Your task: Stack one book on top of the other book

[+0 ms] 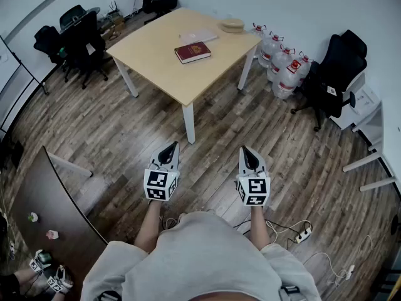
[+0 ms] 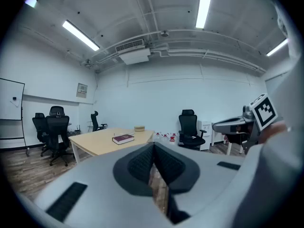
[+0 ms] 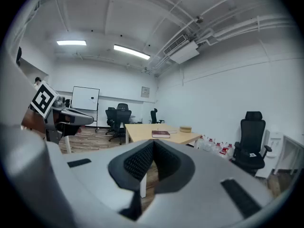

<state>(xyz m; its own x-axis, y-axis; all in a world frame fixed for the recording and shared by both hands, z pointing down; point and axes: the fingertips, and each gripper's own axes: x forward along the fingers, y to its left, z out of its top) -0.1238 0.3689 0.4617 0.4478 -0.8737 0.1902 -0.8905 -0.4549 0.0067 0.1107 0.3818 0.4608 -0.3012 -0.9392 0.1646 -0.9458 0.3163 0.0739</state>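
Observation:
A dark red book [image 1: 192, 52] lies on the light wooden table [image 1: 156, 55] far ahead; it shows small in the left gripper view [image 2: 123, 138] and the right gripper view [image 3: 161, 134]. Behind it lies a thin pale book [image 1: 198, 37]. My left gripper [image 1: 169, 152] and right gripper [image 1: 249, 155] hover side by side over the wooden floor, well short of the table. Both are shut with nothing between the pads [image 2: 153, 163] [image 3: 153, 159].
A round wooden object [image 1: 232, 25] sits at the table's far corner. Several water jugs [image 1: 282, 61] stand right of the table, next to a black office chair [image 1: 335, 74]. More black chairs [image 1: 78, 39] stand at the left. A dark desk [image 1: 50, 212] is near my left side. Cables and a power strip [image 1: 304, 234] lie on the floor.

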